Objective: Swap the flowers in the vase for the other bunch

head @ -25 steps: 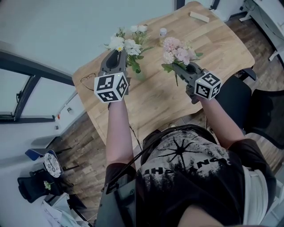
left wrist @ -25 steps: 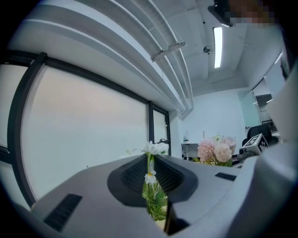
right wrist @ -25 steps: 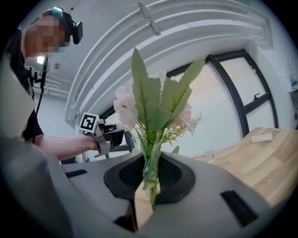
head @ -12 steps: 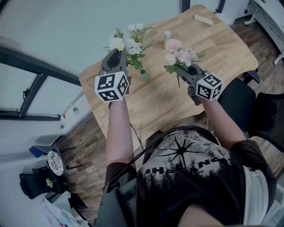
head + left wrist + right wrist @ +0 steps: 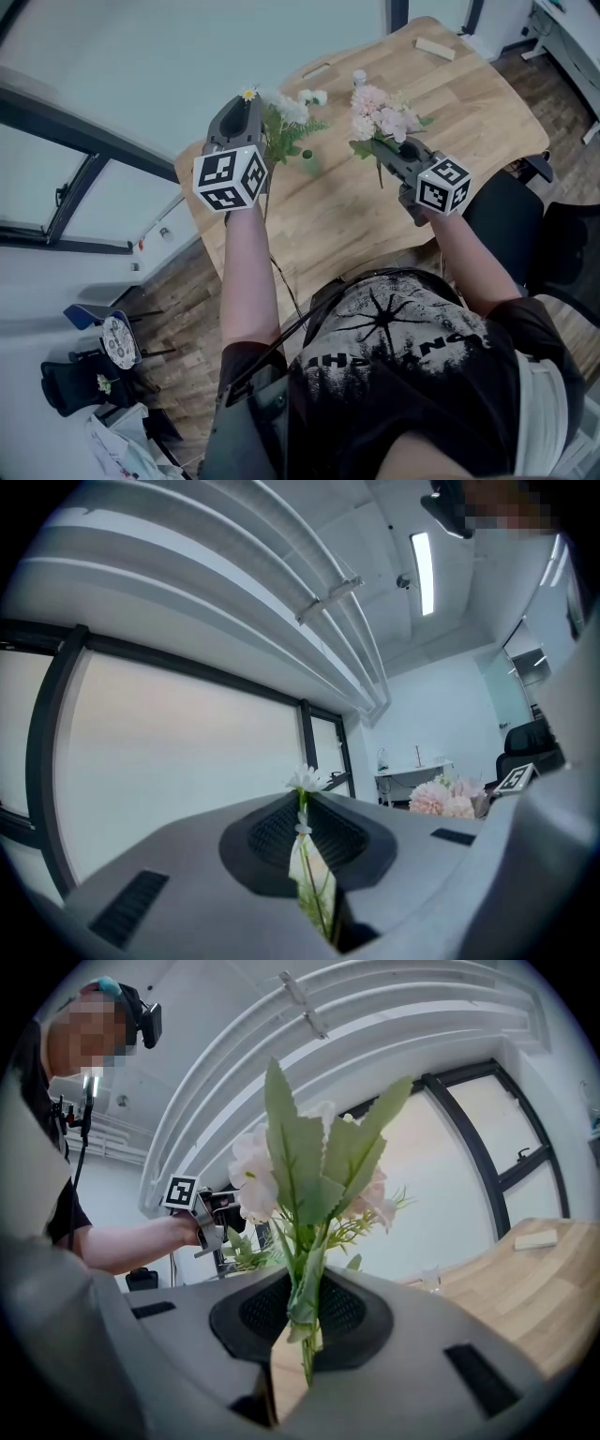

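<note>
In the head view my left gripper [image 5: 251, 103] is shut on the stems of the white bunch [image 5: 286, 117] and holds it up above the wooden table [image 5: 469, 112]. Its jaws have just been closing on those stems. The left gripper view shows a thin green stem with a white daisy [image 5: 305, 780] pinched where the left gripper's [image 5: 307, 829] jaws meet. Below the bunch a small clear greenish vase [image 5: 309, 166] stands on the table, hard to make out. My right gripper [image 5: 389, 148] is shut on the pink bunch [image 5: 380, 114]; its leafy stem [image 5: 305, 1316] sits clamped in the right gripper [image 5: 302, 1344].
A pale wooden block [image 5: 436, 49] lies at the table's far right. A small clear jar [image 5: 359, 78] stands behind the pink bunch. A black chair [image 5: 553, 234] is at the right, and a window wall runs along the left.
My left gripper has risen with the white bunch, whose blooms now sit higher and clear of the vase. The right gripper and pink bunch have barely moved.
</note>
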Tool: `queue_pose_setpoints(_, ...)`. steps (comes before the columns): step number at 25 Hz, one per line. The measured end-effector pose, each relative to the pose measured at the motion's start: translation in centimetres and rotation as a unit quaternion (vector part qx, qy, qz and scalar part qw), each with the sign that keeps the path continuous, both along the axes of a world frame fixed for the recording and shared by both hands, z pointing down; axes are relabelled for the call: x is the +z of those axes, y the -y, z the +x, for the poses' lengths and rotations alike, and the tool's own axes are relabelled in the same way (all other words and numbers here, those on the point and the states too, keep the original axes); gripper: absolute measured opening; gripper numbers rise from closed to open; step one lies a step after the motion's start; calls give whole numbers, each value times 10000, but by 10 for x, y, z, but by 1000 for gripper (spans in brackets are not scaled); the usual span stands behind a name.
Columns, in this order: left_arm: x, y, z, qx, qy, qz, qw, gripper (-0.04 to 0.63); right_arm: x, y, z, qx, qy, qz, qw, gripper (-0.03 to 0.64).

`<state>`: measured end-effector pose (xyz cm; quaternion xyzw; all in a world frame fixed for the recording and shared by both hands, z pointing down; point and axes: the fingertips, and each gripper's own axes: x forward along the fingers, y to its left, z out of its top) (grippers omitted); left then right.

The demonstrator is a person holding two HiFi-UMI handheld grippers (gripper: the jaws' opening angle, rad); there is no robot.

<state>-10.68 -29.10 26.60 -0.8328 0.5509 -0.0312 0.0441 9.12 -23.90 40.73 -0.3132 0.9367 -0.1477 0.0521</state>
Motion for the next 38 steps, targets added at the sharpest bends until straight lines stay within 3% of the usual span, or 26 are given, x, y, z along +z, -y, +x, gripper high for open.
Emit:
queue_pose_setpoints(12,15,-26,-27,-304,-70,-97,9995,34,4,-8,-5,-160,-32,-18,9999,46)
queue_pose_setpoints(21,26,-38,-93,-636,-267,-284,9972,34,-11,3,-54,-351,-158,-32,9993,45)
queue_pose_setpoints(38,119,-99,-98,-1202,-522,-888,9874,34,-12,11,-70,-776,-9,198,9968,44)
